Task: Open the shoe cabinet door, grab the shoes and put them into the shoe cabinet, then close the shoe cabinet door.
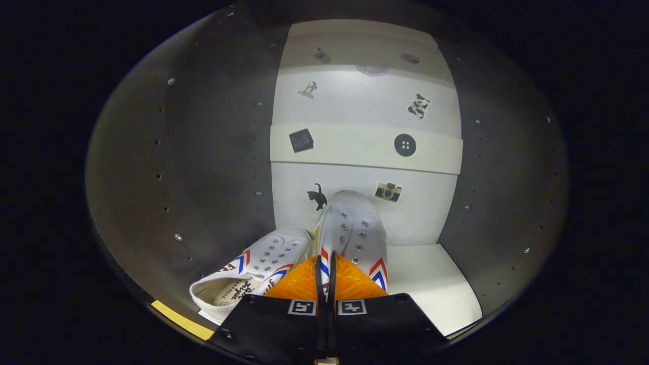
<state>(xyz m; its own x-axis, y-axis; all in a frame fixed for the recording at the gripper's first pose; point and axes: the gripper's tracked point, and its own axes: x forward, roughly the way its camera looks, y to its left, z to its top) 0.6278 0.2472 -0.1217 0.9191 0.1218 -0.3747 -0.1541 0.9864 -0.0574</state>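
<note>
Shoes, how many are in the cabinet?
2. One white shoe lies left of the gripper; the other shoe is pinched between its fingers, toe toward the back wall.

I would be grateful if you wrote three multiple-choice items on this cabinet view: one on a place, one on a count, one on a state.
1. Where does the first shoe lie?
A. on the cabinet floor, beside the tool-held shoe
B. on the upper shelf
C. outside the cabinet

2. How many shoes are inside?
A. one
B. two
C. three

3. What is the tool doing?
A. open and clear of everything
B. shut on nothing
C. shut on the second shoe's heel edge

Answers: 1 A, it rests on the floor next to the held shoe. 2 B, two white shoes show. 3 C, both fingers pinch the heel between them.
</note>
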